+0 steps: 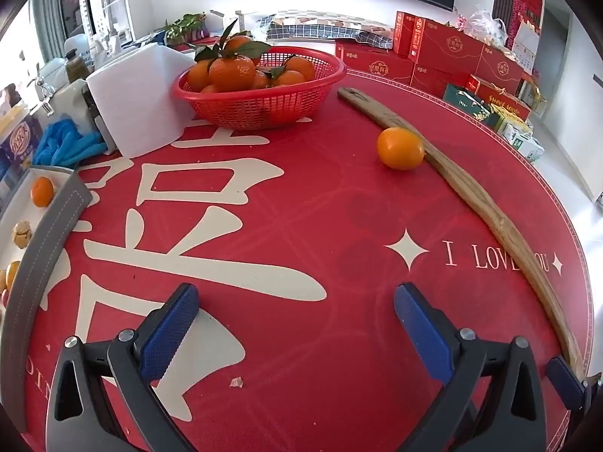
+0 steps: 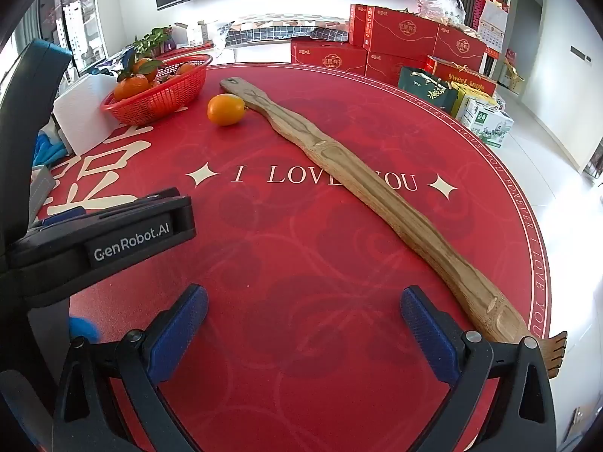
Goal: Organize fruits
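**Both grippers wide open, one orange loose on the table**

Your left gripper (image 1: 296,307) hovers over the red table (image 1: 301,207) with its blue fingers (image 1: 171,333) spread fully apart and nothing between them. Your right gripper (image 2: 303,310) is the same: fingers (image 2: 429,335) wide apart, empty, tilted down toward the table near its front edge.

The loose orange (image 1: 400,148) sits on the table toward the far edge, touching the long wooden back scratcher (image 1: 467,196) that runs from the far edge to the near right edge. The red basket (image 1: 260,101) stands near the far left edge, filled with leafy oranges (image 1: 233,69), well apart from both grippers. A white paper roll (image 1: 132,98) stands just beside the basket, with blue gloves (image 1: 66,143) at the left edge.
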Available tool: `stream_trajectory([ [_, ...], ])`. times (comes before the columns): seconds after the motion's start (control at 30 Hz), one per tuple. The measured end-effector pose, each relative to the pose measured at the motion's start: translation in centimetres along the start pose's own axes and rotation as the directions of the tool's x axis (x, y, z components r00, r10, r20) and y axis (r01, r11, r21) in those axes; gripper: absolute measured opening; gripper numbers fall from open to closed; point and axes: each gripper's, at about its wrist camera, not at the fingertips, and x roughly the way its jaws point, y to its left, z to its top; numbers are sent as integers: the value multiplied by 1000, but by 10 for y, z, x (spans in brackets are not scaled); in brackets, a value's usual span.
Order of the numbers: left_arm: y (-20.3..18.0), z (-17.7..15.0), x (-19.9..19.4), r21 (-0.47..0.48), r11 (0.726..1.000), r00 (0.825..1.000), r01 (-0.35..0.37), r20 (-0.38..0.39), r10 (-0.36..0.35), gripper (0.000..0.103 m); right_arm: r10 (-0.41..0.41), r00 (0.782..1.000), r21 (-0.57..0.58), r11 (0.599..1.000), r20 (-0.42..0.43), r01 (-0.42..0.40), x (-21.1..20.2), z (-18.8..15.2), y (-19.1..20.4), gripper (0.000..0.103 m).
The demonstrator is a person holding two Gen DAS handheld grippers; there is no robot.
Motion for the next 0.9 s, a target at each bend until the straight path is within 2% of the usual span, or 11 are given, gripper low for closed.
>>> stream_trajectory([
  [0.9, 0, 0, 0, -4, 1000, 1000, 4, 1, -4, 103, 2, 1000, 1, 1000, 0, -2, 0, 0, 0, 103],
])
